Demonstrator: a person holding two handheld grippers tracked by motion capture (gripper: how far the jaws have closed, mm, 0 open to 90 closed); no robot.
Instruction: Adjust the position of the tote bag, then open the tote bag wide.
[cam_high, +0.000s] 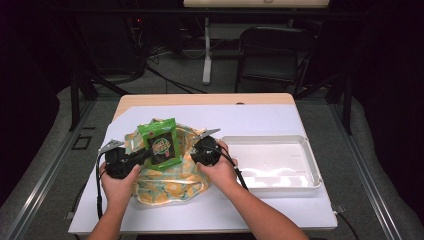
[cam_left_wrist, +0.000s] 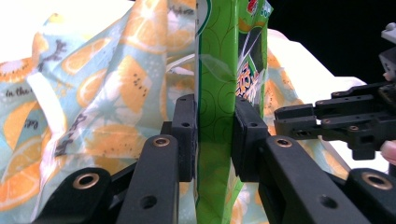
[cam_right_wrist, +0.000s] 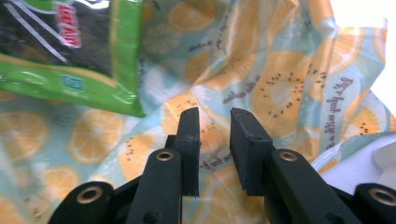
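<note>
A green snack packet (cam_high: 162, 142) stands upright over a crumpled bag printed with orange slices (cam_high: 170, 182) at the table's left middle. My left gripper (cam_high: 146, 154) comes in from the left and is shut on the packet's lower edge. In the left gripper view its pads clamp the green packet (cam_left_wrist: 215, 93) from both sides, with the bag (cam_left_wrist: 107, 93) behind. My right gripper (cam_high: 194, 156) sits at the bag's right side. In the right gripper view, the right gripper (cam_right_wrist: 215, 116) is open, with nothing between the pads and the bag (cam_right_wrist: 280, 84) just beyond. The packet (cam_right_wrist: 70, 51) hangs at upper left there.
A shallow white tray (cam_high: 310, 165) lies on the table right of the bag, close to my right hand. A white sheet (cam_high: 250, 117) covers the tabletop. Beyond the far edge stand a dark chair (cam_high: 275, 50) and table legs on the floor.
</note>
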